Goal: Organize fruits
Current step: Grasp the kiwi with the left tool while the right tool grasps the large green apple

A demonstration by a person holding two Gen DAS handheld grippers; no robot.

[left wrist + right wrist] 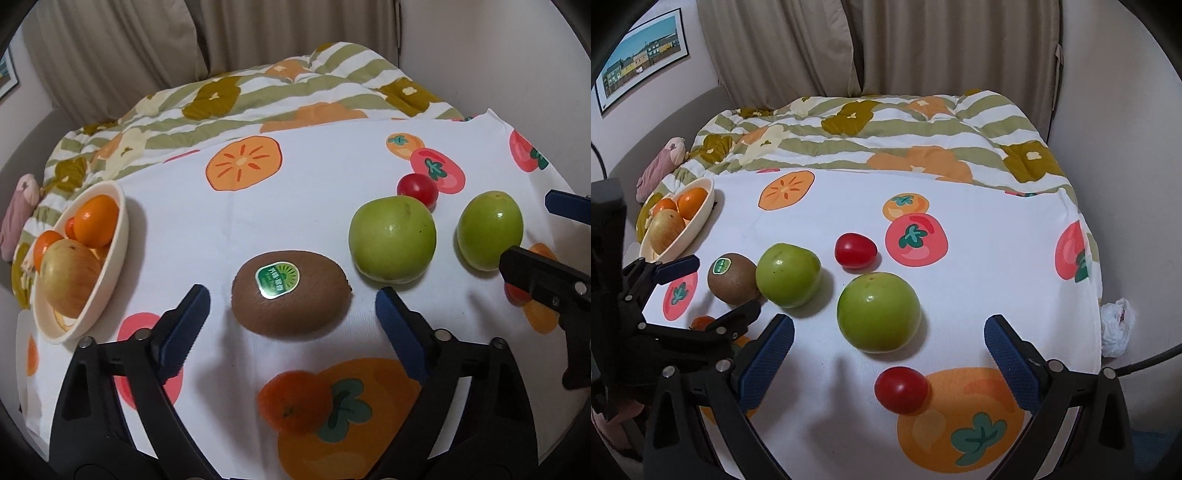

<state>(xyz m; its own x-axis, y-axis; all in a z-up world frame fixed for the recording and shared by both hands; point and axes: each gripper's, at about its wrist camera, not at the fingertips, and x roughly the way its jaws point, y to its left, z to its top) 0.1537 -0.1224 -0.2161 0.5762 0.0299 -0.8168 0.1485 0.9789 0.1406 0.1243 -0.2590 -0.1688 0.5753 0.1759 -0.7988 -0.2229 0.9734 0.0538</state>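
A brown kiwi (291, 291) with a green sticker lies on the white fruit-print cloth (258, 221). My left gripper (290, 299) stands open with a blue pad on each side of the kiwi, neither touching it. Two green apples (393, 238) (489, 229) sit to the kiwi's right. My right gripper (890, 325) is open around the nearer green apple (879, 312) without contact. Red cherry tomatoes (855, 249) (901, 389) lie beyond and in front of that apple. A small orange (295, 402) rests below the left gripper. The cream bowl (122, 221) at far left holds oranges and an apple.
A striped flowered quilt (886, 133) lies behind the cloth, with a pink plush toy (661, 162) at its left end. A crumpled white bag (1115, 328) sits off the cloth's right edge. Beige curtains and a framed picture (642, 51) back the scene.
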